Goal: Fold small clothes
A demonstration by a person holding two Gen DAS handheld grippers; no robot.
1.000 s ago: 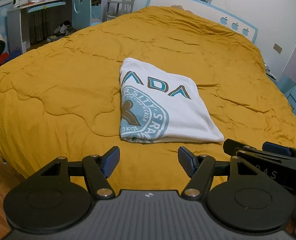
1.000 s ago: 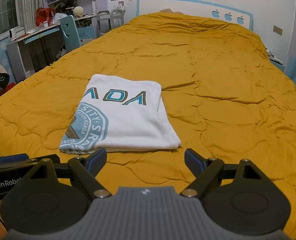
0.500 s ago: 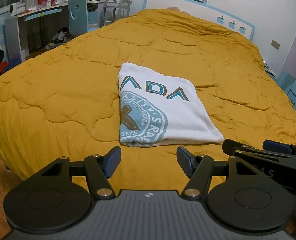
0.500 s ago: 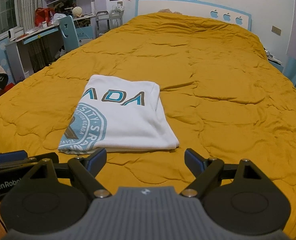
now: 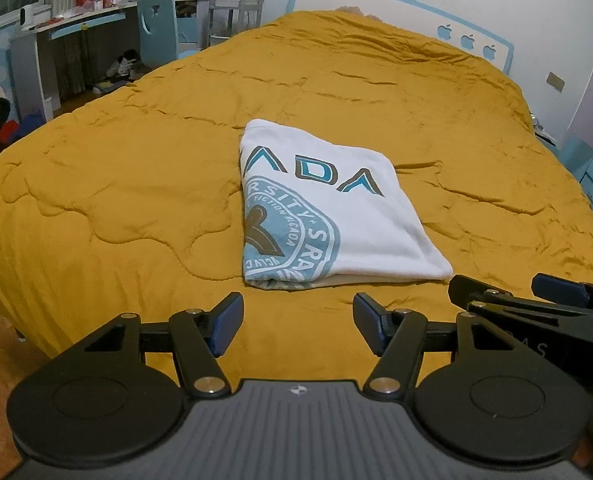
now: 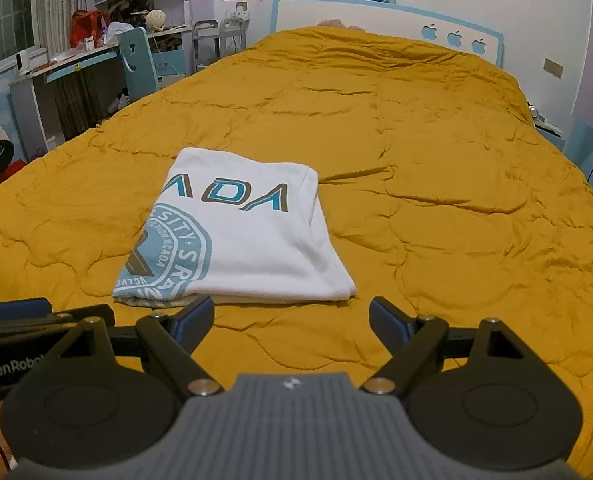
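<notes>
Shirt (image 5: 336, 208) folded, bare quilt (image 5: 116, 184) all around; left gripper (image 5: 298, 326) and right gripper (image 6: 292, 320) spread, empty, left's jaws just narrowing.

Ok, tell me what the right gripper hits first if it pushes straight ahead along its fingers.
Probably the bare yellow quilt just short of the folded white T-shirt. The right gripper, open, points at the shirt's near right corner, so it might clip that edge; depth is unclear.

One folded white shirt (image 5: 336, 208), one mustard quilt (image 5: 136, 184), two tongs (image 5: 298, 322) (image 6: 292, 320)
</notes>
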